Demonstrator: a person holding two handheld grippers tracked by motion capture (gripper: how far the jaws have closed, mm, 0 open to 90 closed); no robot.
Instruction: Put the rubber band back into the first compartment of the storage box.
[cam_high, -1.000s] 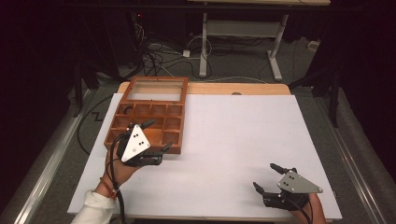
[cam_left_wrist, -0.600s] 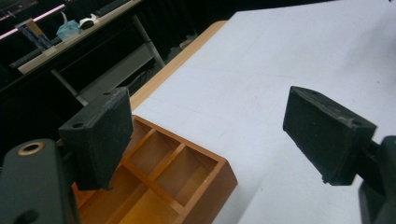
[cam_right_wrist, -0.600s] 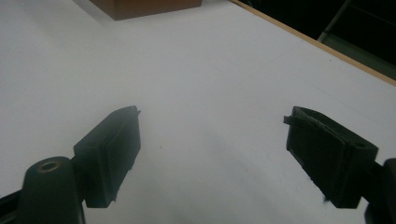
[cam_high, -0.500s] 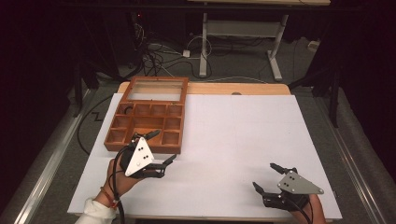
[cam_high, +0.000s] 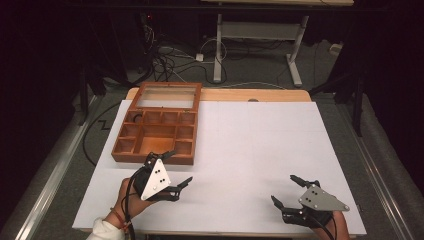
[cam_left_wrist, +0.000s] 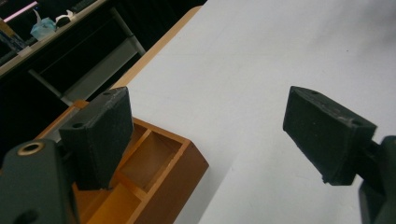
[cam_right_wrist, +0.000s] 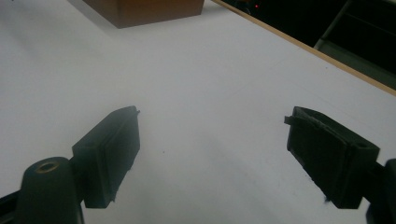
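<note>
My left tool (cam_high: 172, 170), released, hovers at the wooden box's (cam_high: 156, 137) near edge; next I reach inside.

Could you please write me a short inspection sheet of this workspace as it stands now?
Surface: white sheet over a wooden table, bare.
Job's things: wooden compartment box, lid open, at the far left; compartments look empty.
Clutter: nothing seen.
Grippers: left gripper open, one jaw over the box's near edge; right gripper open, over the sheet at the near right.
Cables: one trails from the left gripper; a tangle on the floor.
Surroundings: dark room, desk frame behind.
</note>
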